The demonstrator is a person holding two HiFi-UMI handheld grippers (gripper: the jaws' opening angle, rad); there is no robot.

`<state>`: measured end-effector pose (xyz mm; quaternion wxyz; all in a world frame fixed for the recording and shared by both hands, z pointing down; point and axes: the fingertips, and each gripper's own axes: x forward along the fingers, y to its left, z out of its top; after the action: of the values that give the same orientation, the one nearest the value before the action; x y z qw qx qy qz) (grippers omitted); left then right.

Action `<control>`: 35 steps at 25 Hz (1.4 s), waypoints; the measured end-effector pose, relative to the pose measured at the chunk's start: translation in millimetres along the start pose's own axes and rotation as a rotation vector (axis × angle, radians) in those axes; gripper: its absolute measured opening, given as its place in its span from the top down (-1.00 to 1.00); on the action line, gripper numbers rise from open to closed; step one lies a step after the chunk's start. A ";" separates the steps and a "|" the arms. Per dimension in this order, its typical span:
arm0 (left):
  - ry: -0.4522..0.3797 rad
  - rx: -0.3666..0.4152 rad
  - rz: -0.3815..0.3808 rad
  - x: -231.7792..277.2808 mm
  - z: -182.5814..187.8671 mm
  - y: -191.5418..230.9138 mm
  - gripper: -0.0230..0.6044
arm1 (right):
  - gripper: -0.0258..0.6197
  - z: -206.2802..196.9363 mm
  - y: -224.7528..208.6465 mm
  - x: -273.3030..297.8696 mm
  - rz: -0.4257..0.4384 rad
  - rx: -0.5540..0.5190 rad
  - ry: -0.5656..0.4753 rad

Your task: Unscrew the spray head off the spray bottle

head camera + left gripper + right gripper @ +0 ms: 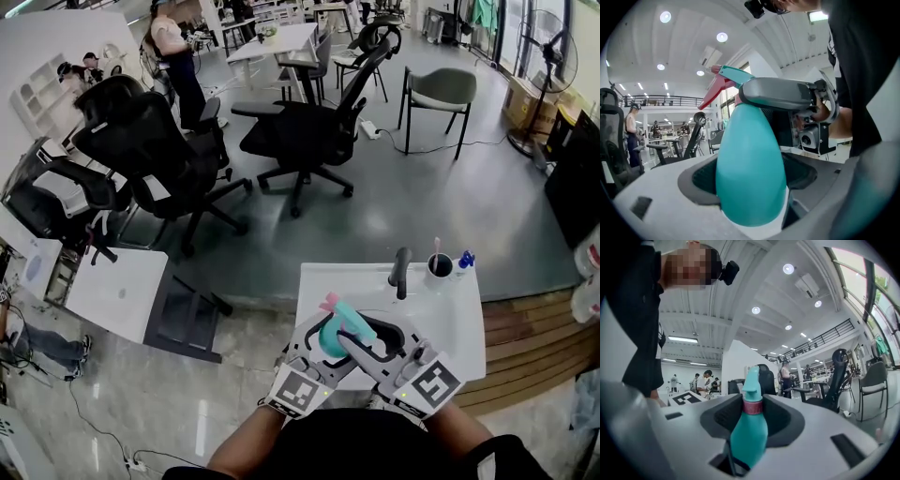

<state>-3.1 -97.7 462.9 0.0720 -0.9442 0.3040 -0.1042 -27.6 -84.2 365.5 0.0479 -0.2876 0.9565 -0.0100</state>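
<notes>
Grey floor [422, 206] lies open beyond the white tabletop [459, 319], with black chairs [155, 155] well back and a grey chair [441, 94] farther off. A wooden strip [525, 337] borders the tabletop's right edge. At the far edge stands a cup [439, 266] with pens upright in it; the surface between the cup and the near edge is bare. Both grippers meet over the near edge, holding the teal bottle [750, 168] up off the surface. The left gripper [750, 187] is clamped around the bottle's wide body. The right gripper [752, 416] comes across from the other side, its jaws closed on the pink collar [752, 407] of the spray head [752, 387], which is on the bottle.
</notes>
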 end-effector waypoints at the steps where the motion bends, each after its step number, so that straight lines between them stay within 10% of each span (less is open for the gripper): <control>1: -0.010 0.015 -0.032 -2.0 2.2 -1.9 -0.37 | 0.48 2.1 3.9 -0.6 0.024 0.012 0.010; 14: -0.161 0.023 -0.500 -25.3 42.8 -39.3 -0.37 | 0.49 13.9 41.9 -20.4 0.452 -0.071 0.066; 28: 0.037 -0.063 0.082 1.8 -9.1 25.8 -0.37 | 0.42 2.8 -10.6 -2.4 0.059 -0.049 -0.030; 35: 0.015 -0.041 0.111 7.9 -0.6 14.4 -0.37 | 0.45 2.5 -10.7 5.8 -0.009 -0.084 -0.002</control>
<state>-5.0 -113.9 461.7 0.0560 -0.9264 0.3585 -0.1010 -26.4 -96.3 362.9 0.0369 -0.2936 0.9548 0.0301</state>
